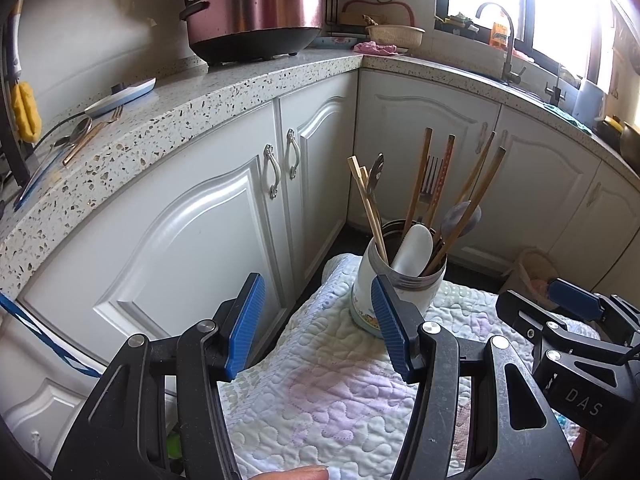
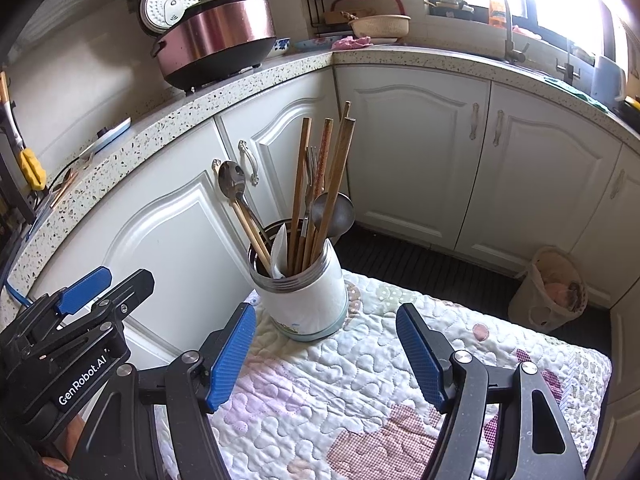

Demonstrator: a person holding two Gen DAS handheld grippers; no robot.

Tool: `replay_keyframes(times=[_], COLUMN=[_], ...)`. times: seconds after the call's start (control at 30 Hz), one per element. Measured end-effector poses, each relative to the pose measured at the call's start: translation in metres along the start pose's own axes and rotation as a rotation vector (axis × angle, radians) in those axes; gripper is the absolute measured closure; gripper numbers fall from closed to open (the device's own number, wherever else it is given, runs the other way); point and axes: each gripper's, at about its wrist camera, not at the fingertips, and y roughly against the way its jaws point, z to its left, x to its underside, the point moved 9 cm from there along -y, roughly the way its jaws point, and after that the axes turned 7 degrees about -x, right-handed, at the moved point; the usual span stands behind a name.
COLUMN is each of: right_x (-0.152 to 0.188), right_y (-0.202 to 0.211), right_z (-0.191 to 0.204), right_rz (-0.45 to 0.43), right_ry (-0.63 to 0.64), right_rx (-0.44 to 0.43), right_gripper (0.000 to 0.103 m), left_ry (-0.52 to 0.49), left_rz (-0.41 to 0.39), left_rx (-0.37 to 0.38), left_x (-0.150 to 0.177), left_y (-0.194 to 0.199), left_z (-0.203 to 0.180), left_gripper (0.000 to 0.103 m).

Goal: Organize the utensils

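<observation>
A white utensil jar (image 1: 394, 292) (image 2: 304, 300) stands upright on a quilted cloth (image 1: 320, 380) (image 2: 360, 380). Several wooden chopsticks (image 2: 300, 184), metal spoons (image 2: 231, 178), a fork (image 1: 430, 176) and a white spoon (image 1: 414, 246) stick out of it. My left gripper (image 1: 318, 328) hovers open just in front and left of the jar, nothing between its blue pads. My right gripper (image 2: 326, 354) is open too, close in front of the jar, empty. A gold fork (image 1: 94, 134) and spoon (image 1: 80, 130) lie on the speckled countertop (image 1: 180, 112) at the left.
A pink rice cooker (image 1: 256, 12) with its lid up sits on the counter corner. White cabinet doors (image 2: 416, 152) run behind the cloth. A sink tap (image 1: 508, 40) stands by the window. A small woven basket (image 2: 552, 288) is on the dark floor at right.
</observation>
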Motion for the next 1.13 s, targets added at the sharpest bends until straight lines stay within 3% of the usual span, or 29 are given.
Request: replay_keyframes(times=[0.93,1.13], right_x=[0.006,0.019], right_y=[-0.006,-0.005], right_z=[0.003,-0.012], right_rz=[0.02,0.019], right_ry=[0.003,-0.028], right_rx=[-0.006,-0.016], right_gripper=[0.031,0.031], left_ry=[0.002,-0.016], left_rz=[0.007,-0.003], left_rx=[-0.007,0.002], left_x=[0.003,0.008], left_y=[-0.001,-0.003], left_z=[-0.001,-0.006], left_gripper=[0.048,0.048])
